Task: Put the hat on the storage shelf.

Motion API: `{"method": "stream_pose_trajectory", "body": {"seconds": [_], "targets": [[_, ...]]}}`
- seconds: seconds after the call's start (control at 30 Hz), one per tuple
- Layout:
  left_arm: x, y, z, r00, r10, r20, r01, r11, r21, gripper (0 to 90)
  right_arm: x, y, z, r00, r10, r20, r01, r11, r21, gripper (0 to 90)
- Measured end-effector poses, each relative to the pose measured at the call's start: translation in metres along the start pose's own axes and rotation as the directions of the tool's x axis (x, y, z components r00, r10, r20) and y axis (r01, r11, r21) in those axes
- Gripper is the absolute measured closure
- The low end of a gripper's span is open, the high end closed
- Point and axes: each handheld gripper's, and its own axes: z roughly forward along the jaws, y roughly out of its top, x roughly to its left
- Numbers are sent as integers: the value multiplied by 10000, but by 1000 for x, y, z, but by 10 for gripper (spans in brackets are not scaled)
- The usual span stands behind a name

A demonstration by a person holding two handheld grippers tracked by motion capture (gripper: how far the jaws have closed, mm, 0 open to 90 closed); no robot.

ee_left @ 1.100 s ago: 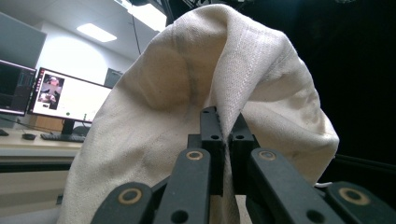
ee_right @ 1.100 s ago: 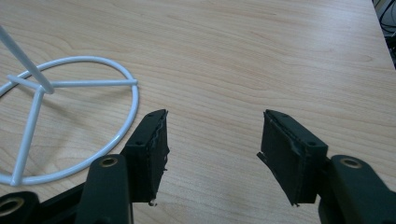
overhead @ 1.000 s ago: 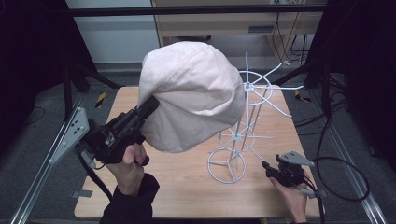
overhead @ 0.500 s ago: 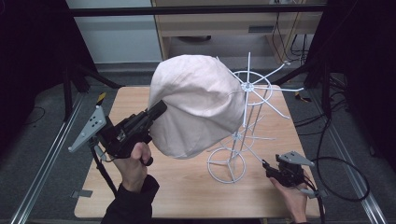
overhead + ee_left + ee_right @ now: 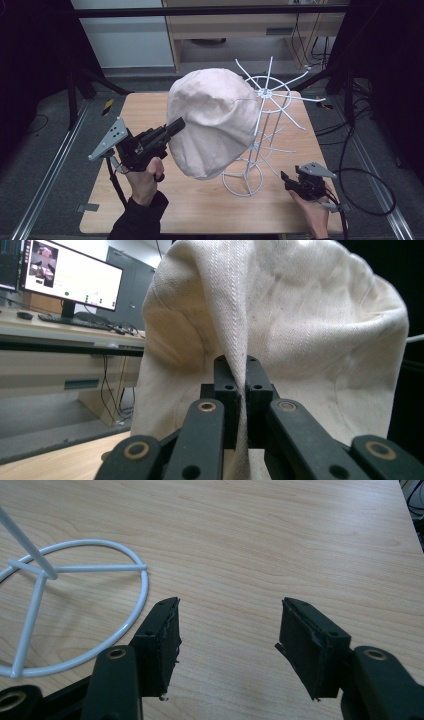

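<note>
A cream cloth hat [image 5: 215,125] hangs in the air against the left side of a white wire stand [image 5: 265,120]. My left gripper [image 5: 176,125] is shut on a fold of the hat [image 5: 280,325] at its left edge, the cloth pinched between the two pads [image 5: 227,385]. The stand's ring base [image 5: 243,182] rests on the wooden table [image 5: 150,107]. My right gripper [image 5: 286,178] lies low at the table's front right, beside the ring base [image 5: 75,615]. Its jaws stand open [image 5: 227,635] over bare wood with nothing between them.
The stand's spokes [image 5: 295,102] fan out at the top right of the hat. A cable [image 5: 370,195] trails off the table's right side. A desk with a monitor [image 5: 70,275] stands behind the table. Dark floor and rails surround the table.
My left gripper has carried the hat to the right and lower, toward the wire stand. The right gripper has stayed put.
</note>
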Motion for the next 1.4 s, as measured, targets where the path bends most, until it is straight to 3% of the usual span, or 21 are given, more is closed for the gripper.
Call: {"method": "stream_pose_trajectory", "body": {"seconds": [0.3,0.57,0.77,1.03,1.23,1.3,1.4], "targets": [[4,-11,1,9999,89,-68,-85,9980,620,869,0,0,-1,10000,8,20,-8,10000,-22,413],[1,-17,5,9991,406,-133,-385,9910,1279,860,1,0,-2,10000,86,-12,-86,10000,-23,405],[-2,-22,6,9966,821,-95,-789,9799,1832,848,0,0,-1,10000,27,37,-27,10000,-59,404],[-3,-28,8,9952,981,-63,-945,9726,2124,822,1,0,-1,10000,79,-15,-79,10000,-27,403],[-6,-32,8,9910,1336,-37,-1287,9613,2434,763,0,0,-1,10000,39,23,-39,10000,-41,398],[-8,-35,9,9872,1591,-133,-1499,9526,2648,733,0,0,-1,10000,72,12,-72,10000,-14,397],[-7,-37,8,9861,1650,-168,-1544,9504,2700,689,0,0,-1,10000,19,46,-19,10000,-28,395]]}}
